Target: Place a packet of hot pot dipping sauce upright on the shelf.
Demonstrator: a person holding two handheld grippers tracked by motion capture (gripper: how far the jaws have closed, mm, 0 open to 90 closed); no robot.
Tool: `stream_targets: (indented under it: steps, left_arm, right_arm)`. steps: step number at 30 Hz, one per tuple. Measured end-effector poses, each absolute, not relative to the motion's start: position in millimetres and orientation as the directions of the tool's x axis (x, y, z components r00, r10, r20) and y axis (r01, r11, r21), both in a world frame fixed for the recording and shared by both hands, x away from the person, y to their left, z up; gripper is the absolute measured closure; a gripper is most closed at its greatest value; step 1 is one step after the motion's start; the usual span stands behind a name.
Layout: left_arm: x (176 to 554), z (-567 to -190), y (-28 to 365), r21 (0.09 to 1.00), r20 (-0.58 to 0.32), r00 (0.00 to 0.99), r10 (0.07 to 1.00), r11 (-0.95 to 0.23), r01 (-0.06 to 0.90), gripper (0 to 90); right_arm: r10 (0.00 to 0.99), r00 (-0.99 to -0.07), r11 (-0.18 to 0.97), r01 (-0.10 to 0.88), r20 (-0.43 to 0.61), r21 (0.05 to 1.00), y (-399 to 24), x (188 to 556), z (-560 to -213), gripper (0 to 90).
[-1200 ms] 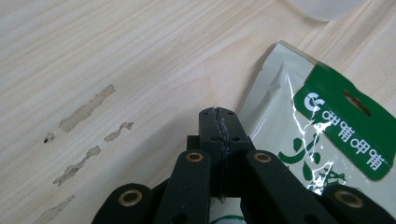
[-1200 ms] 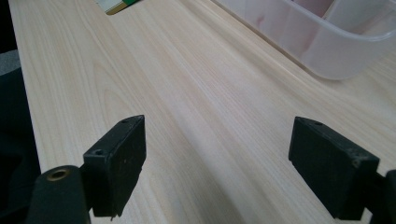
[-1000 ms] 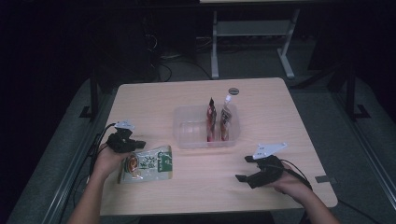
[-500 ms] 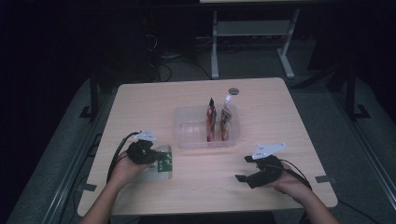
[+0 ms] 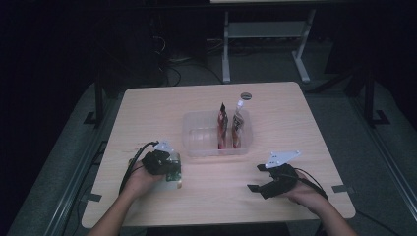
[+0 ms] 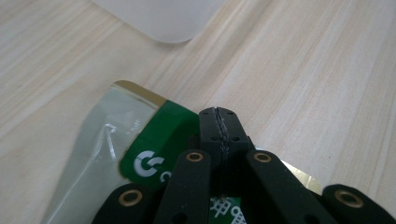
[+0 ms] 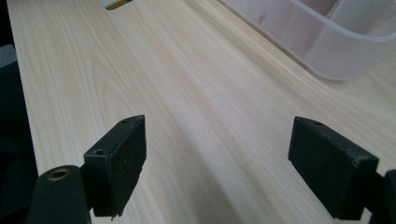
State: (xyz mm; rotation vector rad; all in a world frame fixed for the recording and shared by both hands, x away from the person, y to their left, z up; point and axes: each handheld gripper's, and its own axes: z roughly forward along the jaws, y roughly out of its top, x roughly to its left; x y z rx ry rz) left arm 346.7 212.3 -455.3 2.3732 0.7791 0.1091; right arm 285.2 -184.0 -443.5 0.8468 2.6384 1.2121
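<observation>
L gripper (image 6: 219, 122) jaws pressed shut, low; R gripper (image 7: 233, 158) jaws wide apart.

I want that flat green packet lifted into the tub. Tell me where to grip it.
Grip the green packet by its thin edge, coming in low along the table: it lies flat, so only the rim fits between jaws. The left hand-held gripper is shut at that edge.

Wooden table (image 5: 295, 118) (pale) bears tub (image 5: 196, 135), packet (image 6: 140, 140).
</observation>
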Motion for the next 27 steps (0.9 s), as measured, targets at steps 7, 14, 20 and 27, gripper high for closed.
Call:
stream_targets:
  steps: [7, 14, 20, 27]
  left_arm:
    - [345, -455, 209, 0.588, -0.117, 0.829, 0.546, -0.635, 0.501, 89.8]
    - [338, -457, 193, 0.598, -0.158, 0.857, 0.491, -0.643, 0.479, 89.8]
    - [333, -459, 174, 0.606, -0.185, 0.871, 0.456, -0.644, 0.466, 89.9]
    - [330, -459, 145, 0.602, -0.189, 0.886, 0.423, -0.663, 0.444, 89.9]
  right_arm:
    - [0.533, -0.837, 0.526, 0.440, 0.121, 0.728, -183, 286, -444, 18.6]
    - [0.535, -0.836, 0.524, 0.440, 0.121, 0.729, -183, 286, -443, 18.6]
    - [0.534, -0.837, 0.523, 0.440, 0.121, 0.730, -183, 285, -443, 18.6]
    - [0.533, -0.837, 0.522, 0.439, 0.123, 0.731, -182, 285, -443, 18.7]
